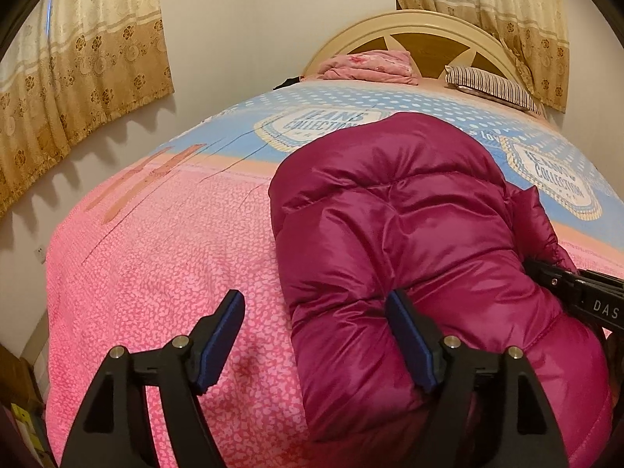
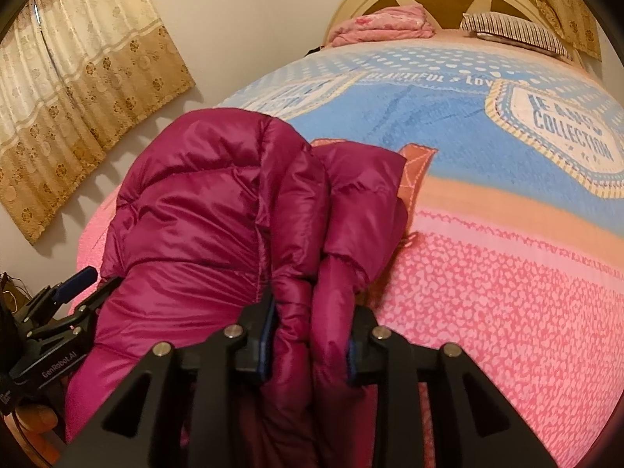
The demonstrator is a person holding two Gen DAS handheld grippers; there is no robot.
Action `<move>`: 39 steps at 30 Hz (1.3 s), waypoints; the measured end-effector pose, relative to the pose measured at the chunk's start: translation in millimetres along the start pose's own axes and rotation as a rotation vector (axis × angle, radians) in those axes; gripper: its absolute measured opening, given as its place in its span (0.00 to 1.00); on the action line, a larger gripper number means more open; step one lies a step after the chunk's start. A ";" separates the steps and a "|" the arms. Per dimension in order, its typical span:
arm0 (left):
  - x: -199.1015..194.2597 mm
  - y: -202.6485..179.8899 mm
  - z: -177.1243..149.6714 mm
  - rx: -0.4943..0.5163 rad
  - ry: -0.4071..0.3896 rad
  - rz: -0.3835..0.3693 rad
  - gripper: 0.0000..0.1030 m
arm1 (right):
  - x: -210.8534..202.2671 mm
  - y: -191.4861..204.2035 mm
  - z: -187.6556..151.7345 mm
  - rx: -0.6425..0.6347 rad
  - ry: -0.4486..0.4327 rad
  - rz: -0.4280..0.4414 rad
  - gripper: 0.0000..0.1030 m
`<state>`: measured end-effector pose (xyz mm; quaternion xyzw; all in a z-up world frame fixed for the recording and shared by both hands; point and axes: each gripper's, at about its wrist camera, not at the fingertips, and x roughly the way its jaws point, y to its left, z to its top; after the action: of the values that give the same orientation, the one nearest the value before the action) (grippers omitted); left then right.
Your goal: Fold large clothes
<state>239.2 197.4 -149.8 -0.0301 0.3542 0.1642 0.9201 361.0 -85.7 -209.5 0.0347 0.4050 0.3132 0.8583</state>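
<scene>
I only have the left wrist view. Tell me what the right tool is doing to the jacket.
Observer: The right tool is clamped on a bunched fold at the near edge of the magenta jacket. Fabric fills the gap between its pads.
Operator: Now report the jacket's right side, which I can barely see.
Observer: A narrower folded section lies beside the main bulk on the bedspread. Its far end is next to an orange printed patch.
</scene>
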 end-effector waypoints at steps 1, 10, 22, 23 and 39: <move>0.3 0.2 -0.6 -0.001 -0.004 0.006 0.79 | 0.1 -0.7 -0.8 0.002 0.000 -0.002 0.33; 7.3 7.5 -1.0 -0.039 0.001 0.029 0.89 | 4.0 -0.4 -2.7 0.002 0.012 -0.044 0.43; 9.8 14.6 -3.1 -0.062 0.007 0.006 0.90 | 5.3 6.6 -1.7 -0.010 0.016 -0.100 0.53; 9.8 15.3 -3.5 -0.066 0.008 0.003 0.90 | 5.2 7.2 -1.6 -0.011 0.016 -0.106 0.54; -80.2 32.3 -2.1 -0.066 -0.068 -0.048 0.90 | -72.1 45.3 1.0 -0.079 -0.111 -0.137 0.76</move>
<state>171.6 205.1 -96.3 -0.0634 0.3163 0.1545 0.9338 304.3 -90.0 -146.1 -0.0097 0.3456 0.2672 0.8995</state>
